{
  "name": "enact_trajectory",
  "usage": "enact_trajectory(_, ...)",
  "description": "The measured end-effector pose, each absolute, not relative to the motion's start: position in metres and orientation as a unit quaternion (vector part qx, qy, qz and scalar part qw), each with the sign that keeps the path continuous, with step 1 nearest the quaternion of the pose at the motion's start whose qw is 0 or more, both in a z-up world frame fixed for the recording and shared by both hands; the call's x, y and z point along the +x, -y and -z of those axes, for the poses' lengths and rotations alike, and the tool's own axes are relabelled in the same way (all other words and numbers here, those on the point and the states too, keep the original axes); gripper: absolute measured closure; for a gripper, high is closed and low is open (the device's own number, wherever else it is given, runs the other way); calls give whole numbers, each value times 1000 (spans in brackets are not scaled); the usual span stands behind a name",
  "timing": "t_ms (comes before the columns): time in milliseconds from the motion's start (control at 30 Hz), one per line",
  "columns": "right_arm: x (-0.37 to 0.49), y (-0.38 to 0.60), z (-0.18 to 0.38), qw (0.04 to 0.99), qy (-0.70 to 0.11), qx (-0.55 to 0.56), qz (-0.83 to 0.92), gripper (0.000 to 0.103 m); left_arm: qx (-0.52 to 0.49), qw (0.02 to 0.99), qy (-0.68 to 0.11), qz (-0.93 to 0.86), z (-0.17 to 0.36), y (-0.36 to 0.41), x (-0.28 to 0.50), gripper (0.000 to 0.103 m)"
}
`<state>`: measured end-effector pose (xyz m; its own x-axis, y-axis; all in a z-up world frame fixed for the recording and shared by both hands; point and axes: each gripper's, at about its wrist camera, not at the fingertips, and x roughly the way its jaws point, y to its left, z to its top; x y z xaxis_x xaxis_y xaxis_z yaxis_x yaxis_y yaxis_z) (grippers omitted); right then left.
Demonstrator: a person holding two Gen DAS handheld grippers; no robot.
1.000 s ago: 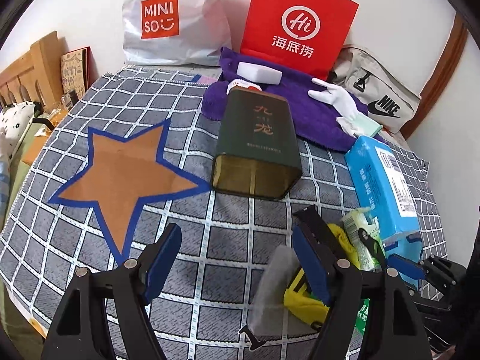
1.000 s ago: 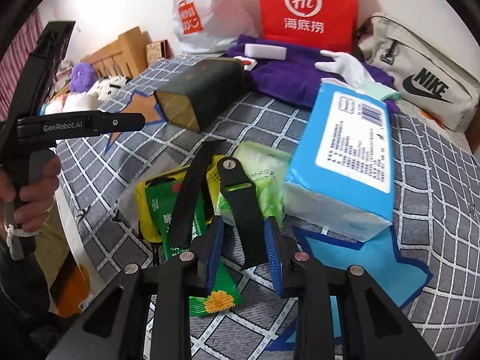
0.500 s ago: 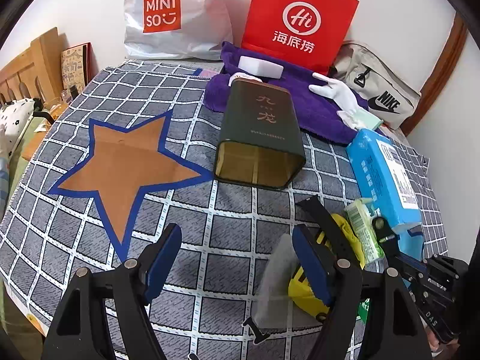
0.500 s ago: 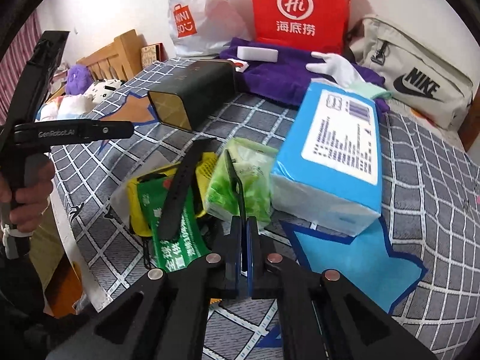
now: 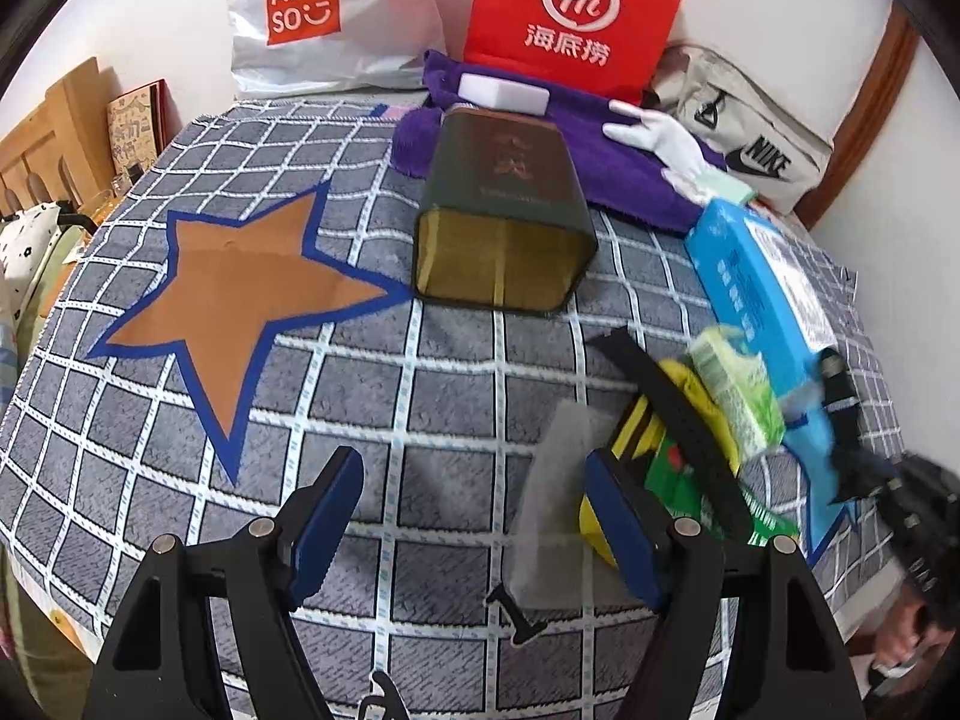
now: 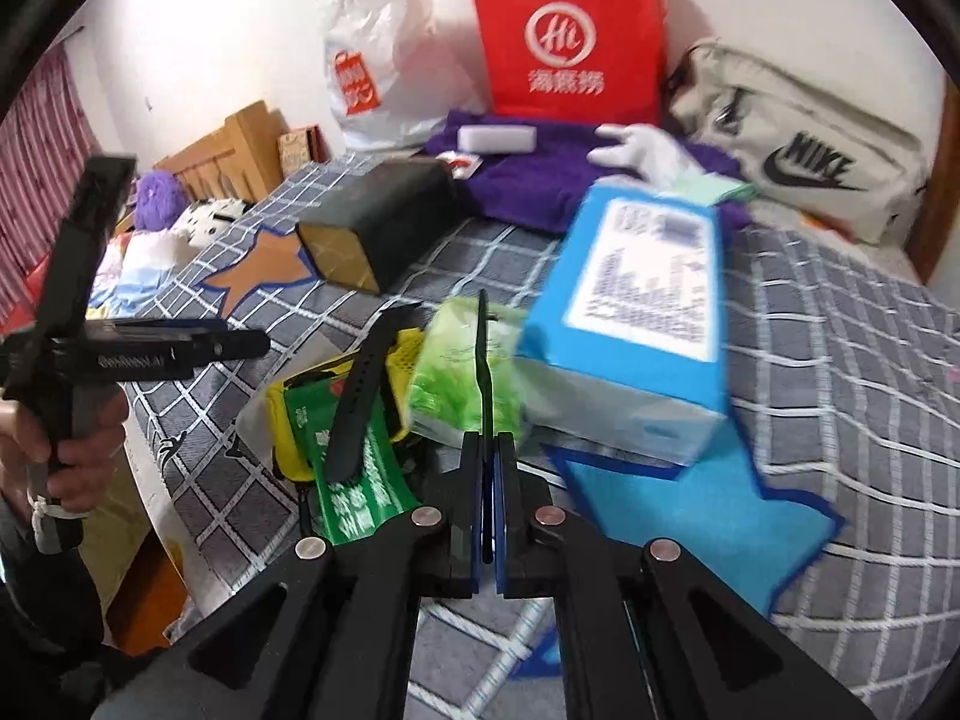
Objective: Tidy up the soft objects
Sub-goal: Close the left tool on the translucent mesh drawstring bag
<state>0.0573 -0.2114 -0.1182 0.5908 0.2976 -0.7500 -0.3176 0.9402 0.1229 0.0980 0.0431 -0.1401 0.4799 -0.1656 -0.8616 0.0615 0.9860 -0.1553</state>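
My right gripper (image 6: 489,450) is shut on a black strap (image 6: 483,360), held edge-on and lifted above a green tissue pack (image 6: 462,378). In the left wrist view the same strap (image 5: 840,396) hangs at the right. A second black strap (image 6: 360,408) lies over a green packet (image 6: 354,480) and a yellow packet (image 6: 402,348); this second strap also shows in the left wrist view (image 5: 678,420). A blue tissue pack (image 6: 642,312) lies to the right. My left gripper (image 5: 474,516) is open and empty above the checked cloth (image 5: 420,408).
A dark green tin (image 5: 504,222) lies on its side mid-cloth. An orange star patch (image 5: 240,282) is at left, a blue patch (image 6: 708,510) at right. A purple towel (image 5: 600,144), a white glove (image 5: 666,144), a red bag (image 5: 570,12), a Miniso bag (image 5: 312,12) and a Nike pouch (image 5: 750,138) line the back.
My right gripper closed on the black strap and lifted it off the pile. My left gripper stayed open and drifted slightly.
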Motion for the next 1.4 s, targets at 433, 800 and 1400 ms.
enact_trajectory(433, 44, 247, 163, 875, -470, -14, -117, 100, 66, 860, -495, 105, 167, -4, 71, 33)
enact_trajectory(800, 53, 236, 168, 882, -456, -6, -120, 97, 28, 867, -480, 131, 160, -6, 79, 93)
enact_trajectory(1400, 48, 232, 137, 888, -439, 0, -137, 100, -54, 899, -426, 83, 106, -71, 82, 94)
